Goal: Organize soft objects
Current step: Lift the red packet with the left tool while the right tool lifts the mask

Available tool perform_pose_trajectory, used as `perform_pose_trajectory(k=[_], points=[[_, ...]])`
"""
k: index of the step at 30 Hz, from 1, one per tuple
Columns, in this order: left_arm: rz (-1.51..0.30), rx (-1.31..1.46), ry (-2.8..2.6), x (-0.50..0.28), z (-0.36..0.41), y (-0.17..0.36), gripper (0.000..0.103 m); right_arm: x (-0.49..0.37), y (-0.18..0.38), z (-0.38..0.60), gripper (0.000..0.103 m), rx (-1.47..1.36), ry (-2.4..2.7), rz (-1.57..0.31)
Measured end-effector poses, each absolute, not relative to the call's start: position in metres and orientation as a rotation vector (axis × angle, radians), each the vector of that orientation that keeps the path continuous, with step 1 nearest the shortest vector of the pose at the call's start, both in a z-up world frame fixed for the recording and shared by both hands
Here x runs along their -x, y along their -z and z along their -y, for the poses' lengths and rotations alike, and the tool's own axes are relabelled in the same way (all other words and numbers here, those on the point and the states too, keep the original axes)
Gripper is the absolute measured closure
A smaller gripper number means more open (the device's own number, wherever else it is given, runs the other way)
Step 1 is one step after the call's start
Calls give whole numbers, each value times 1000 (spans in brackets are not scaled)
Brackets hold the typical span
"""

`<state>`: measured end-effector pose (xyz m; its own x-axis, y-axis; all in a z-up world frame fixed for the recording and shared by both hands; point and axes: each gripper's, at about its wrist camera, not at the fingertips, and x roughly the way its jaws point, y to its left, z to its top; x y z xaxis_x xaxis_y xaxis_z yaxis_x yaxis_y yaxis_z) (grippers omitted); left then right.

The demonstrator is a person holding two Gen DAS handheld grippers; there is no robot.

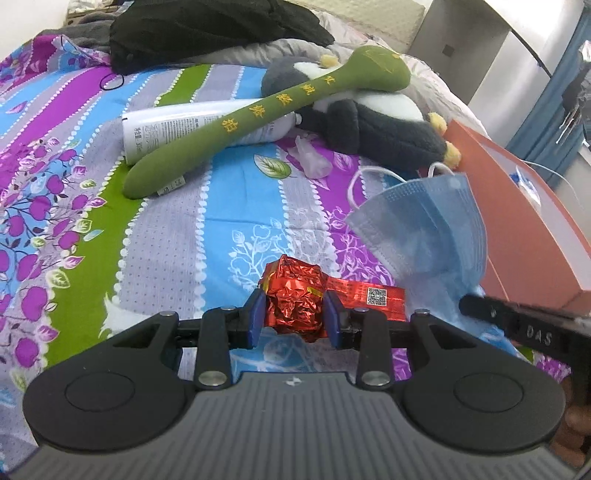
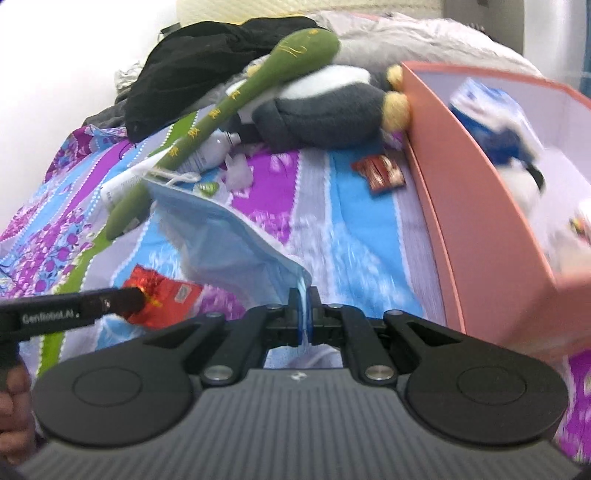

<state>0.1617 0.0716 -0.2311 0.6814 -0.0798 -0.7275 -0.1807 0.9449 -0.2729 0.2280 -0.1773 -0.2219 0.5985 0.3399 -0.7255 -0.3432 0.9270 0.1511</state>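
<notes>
My left gripper (image 1: 295, 314) is shut on a crumpled red foil packet (image 1: 295, 295), held just above the patterned bedsheet; the packet also shows in the right wrist view (image 2: 162, 291). My right gripper (image 2: 304, 314) is shut on the edge of a blue face mask (image 2: 229, 240), which hangs lifted beside the orange box (image 2: 480, 229); the mask shows in the left wrist view (image 1: 432, 225). A green plush stick (image 1: 236, 122) lies across a grey-and-white plush penguin (image 1: 380, 122) and a white tube (image 1: 166, 129).
The orange box (image 1: 524, 221) stands at the right and holds blue and white soft items (image 2: 509, 147). A second red packet (image 2: 380, 171) lies near the box. Black clothing (image 1: 207, 29) and a grey quilt (image 2: 424, 37) lie at the far end. A crumpled plastic scrap (image 1: 310, 158) lies mid-bed.
</notes>
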Motion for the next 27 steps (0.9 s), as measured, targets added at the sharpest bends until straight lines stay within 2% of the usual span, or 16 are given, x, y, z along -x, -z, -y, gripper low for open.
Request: perform_pose_trajectory(k=[27], points=[[-698,291,57,-105,-25,133,64,-147,124,210,97,-15,-308,-656]])
